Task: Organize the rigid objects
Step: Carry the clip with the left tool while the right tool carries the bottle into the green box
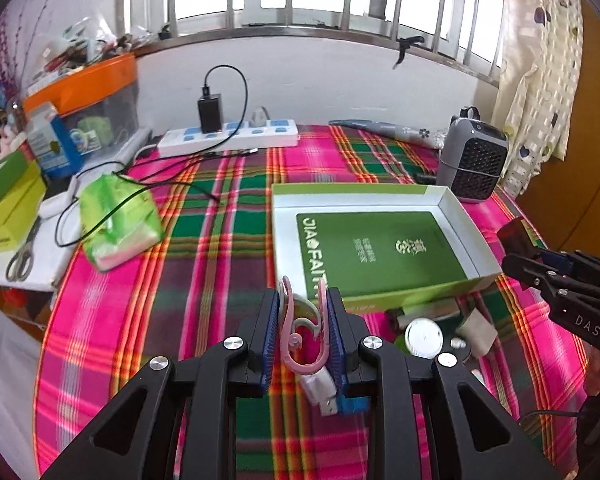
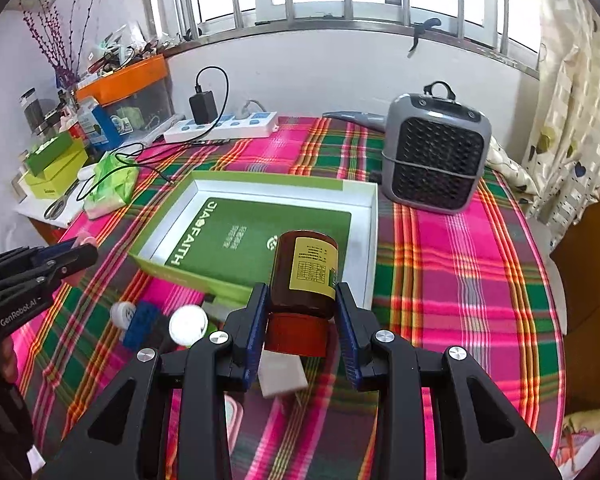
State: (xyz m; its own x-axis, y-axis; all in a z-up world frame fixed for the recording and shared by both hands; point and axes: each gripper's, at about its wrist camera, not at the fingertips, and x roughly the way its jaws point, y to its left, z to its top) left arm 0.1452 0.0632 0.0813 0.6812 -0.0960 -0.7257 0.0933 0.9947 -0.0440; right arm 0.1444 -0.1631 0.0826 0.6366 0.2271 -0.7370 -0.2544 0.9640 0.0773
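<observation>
both jaws loaded above the plaid surface

far left, off the plaid cloth: a green box (image 1: 4, 184), scissors (image 1: 20, 260) and an orange-lidded bin (image 1: 100, 92) sit on a white ledge. a green tissue pack (image 1: 116, 220) lies at the cloth's left edge with a black cable across it. a power strip (image 1: 228, 136) carrying a black charger (image 1: 211, 112) lies along the wall.

left gripper (image 1: 304, 320): jaws narrow, clamped on a pink hair clip (image 1: 300, 332), which stands upright between the blue pads, clear of the cloth. a small white and blue piece shows just below the clip; what it is cannot be told.

centre: an open tray (image 2: 370, 240), white inside with green outer walls, holds a green booklet (image 2: 260, 240) lying flat. before its near wall, on the surface, lie a white round cap (image 2: 188, 325), a blue brick (image 2: 142, 322) and a small white bottle (image 2: 122, 314), close together.

right gripper (image 2: 302, 312): jaws part-way apart, gripping a brown bottle (image 2: 304, 276) near its red cap (image 2: 296, 336). the bottle points away from the camera, its yellow label up, over the tray's near edge. a white flat piece (image 2: 280, 376) lies on the cloth beneath.

right, behind the tray: a grey heater (image 2: 436, 152) stands upright.
</observation>
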